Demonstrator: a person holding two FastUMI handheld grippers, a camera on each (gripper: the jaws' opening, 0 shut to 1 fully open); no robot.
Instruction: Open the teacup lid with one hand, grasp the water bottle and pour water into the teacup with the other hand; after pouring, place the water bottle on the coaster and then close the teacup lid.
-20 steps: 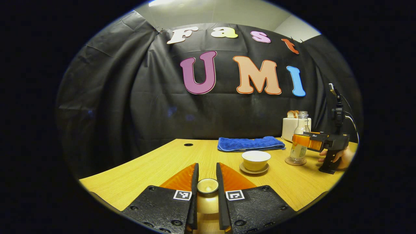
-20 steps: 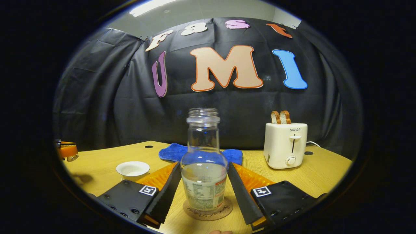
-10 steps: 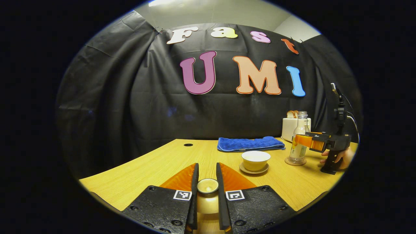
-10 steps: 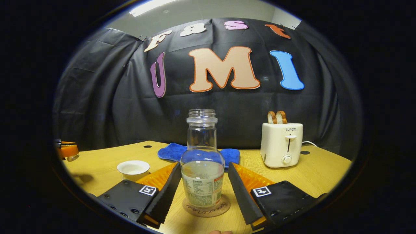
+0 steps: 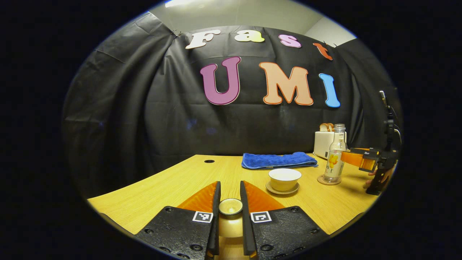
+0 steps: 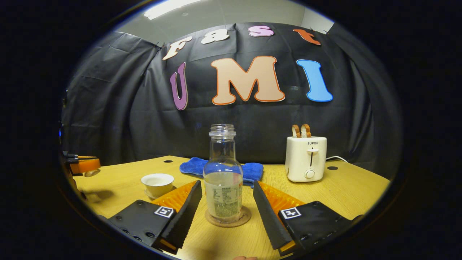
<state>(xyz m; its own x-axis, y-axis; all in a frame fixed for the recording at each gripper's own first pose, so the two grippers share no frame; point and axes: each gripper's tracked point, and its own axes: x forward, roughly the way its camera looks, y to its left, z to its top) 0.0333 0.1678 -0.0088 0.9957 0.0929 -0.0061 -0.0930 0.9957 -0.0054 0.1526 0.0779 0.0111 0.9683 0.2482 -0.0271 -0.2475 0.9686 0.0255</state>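
In the left gripper view, the left gripper (image 5: pixel 229 216) sits at the bottom centre of the frame, closed narrow on the teacup lid (image 5: pixel 230 207), which it holds above the tabletop (image 5: pixel 173 187). The uncovered teacup (image 5: pixel 284 179) stands on its saucer right of centre, so the lid's way home lies forward and to the right; I judge the left gripper the nearer one for closing it.

In the right gripper view, the right gripper (image 6: pixel 225 200) is spread wide at the bottom of the frame, its fingers (image 6: pixel 187 207) apart from the glass on either side. The water bottle (image 6: pixel 222 177) stands upright on the coaster (image 6: pixel 227 220) at centre frame, partly filled, with the teacup at left.
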